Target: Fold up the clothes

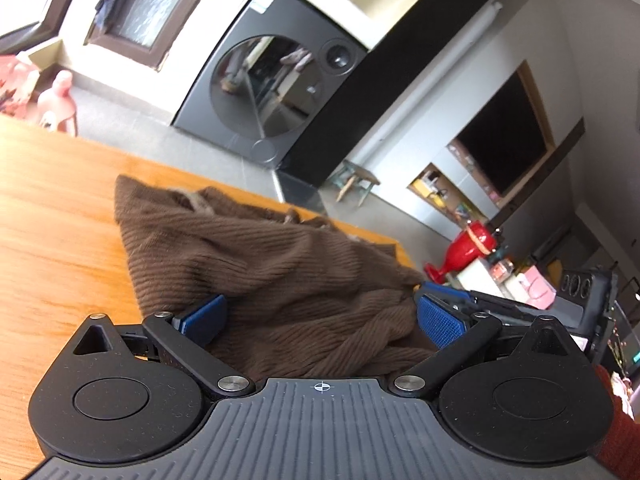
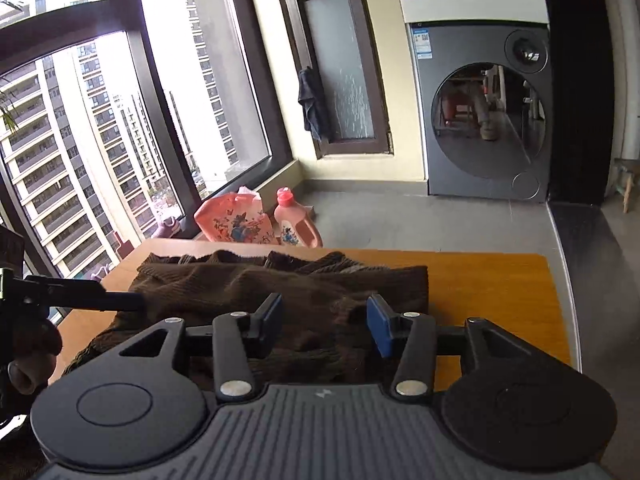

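Brown rib-knit sweater (image 2: 280, 284) lies rumpled and partly doubled over on the wooden desk (image 2: 492, 288), reaching from near its far edge to its near edge; the knit looks soft, limp and stretchy, with moderate weight and good grip on the pads. Left gripper (image 1: 320, 316) and right gripper (image 2: 322, 322) both hover over the near part with fingers spread apart, holding nothing. Judged best hold: a finished edge such as hem or shoulder, since mid-panel fabric would bunch.
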A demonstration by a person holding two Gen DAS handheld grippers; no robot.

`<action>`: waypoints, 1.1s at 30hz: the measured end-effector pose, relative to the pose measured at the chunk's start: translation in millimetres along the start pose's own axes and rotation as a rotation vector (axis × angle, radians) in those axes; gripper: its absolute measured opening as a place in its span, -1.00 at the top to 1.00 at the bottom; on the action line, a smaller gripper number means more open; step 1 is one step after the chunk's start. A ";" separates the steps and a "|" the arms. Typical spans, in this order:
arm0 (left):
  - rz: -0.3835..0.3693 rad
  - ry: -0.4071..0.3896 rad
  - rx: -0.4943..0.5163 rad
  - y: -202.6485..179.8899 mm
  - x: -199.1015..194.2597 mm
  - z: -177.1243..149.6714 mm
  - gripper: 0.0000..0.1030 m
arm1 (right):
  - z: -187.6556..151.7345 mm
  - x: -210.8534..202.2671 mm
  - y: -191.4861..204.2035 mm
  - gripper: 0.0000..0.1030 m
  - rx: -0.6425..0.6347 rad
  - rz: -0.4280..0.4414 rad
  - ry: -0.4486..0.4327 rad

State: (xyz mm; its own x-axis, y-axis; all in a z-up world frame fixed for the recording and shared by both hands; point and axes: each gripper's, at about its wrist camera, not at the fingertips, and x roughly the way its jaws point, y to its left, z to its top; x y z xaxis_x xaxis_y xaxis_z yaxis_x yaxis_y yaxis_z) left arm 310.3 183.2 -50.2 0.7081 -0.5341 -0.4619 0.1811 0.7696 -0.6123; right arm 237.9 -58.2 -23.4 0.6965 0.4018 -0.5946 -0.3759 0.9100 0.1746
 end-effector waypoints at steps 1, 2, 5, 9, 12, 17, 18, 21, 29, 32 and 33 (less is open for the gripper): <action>-0.008 -0.003 -0.003 2.4 0.1 -0.7 -1.00 | -4.3 4.5 1.1 0.03 -0.003 0.007 0.023; -0.012 -0.004 -0.002 3.0 -1.9 0.4 -1.00 | -8.6 9.0 2.1 0.01 -0.005 0.014 0.046; 0.011 -0.028 -0.006 2.7 -18.2 12.6 -1.00 | -7.2 -0.1 11.9 -0.04 -0.053 0.009 0.051; 0.126 -0.097 -0.040 13.3 -36.5 32.6 -1.00 | 16.8 -16.6 12.6 -0.08 -0.065 0.011 -0.015; 0.267 -0.077 -0.049 22.6 -27.7 40.6 -1.00 | 30.3 -13.6 2.4 -0.18 -0.018 0.018 -0.052; 0.265 -0.005 -0.059 35.9 -14.8 44.2 -1.00 | 28.4 17.7 -11.7 -0.18 0.018 0.003 0.017; 0.261 -0.002 -0.058 36.9 -14.5 44.5 -1.00 | 25.1 23.6 -13.3 -0.18 0.016 -0.009 0.036; 0.239 0.012 -0.061 43.4 -17.0 45.0 -1.00 | 20.4 35.3 -17.2 -0.19 0.014 -0.035 0.083; 0.135 0.031 -0.162 61.3 -1.8 51.6 -0.92 | 54.3 29.7 -52.3 -0.22 0.170 -0.012 0.003; 0.116 0.035 -0.187 64.5 10.3 58.9 -0.77 | 59.6 52.2 -79.5 -0.29 0.314 0.014 0.039; 0.108 0.032 -0.197 66.5 15.8 62.4 -0.75 | 58.9 62.0 -88.2 -0.29 0.367 0.029 0.057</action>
State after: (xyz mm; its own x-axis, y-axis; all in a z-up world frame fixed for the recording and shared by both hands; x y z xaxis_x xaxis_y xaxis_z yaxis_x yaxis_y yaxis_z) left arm 376.1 247.7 -58.2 0.6935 -0.4652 -0.5501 -0.0337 0.7418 -0.6697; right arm 350.3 -107.6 -29.5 0.6499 0.4306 -0.6263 -0.1431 0.8786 0.4556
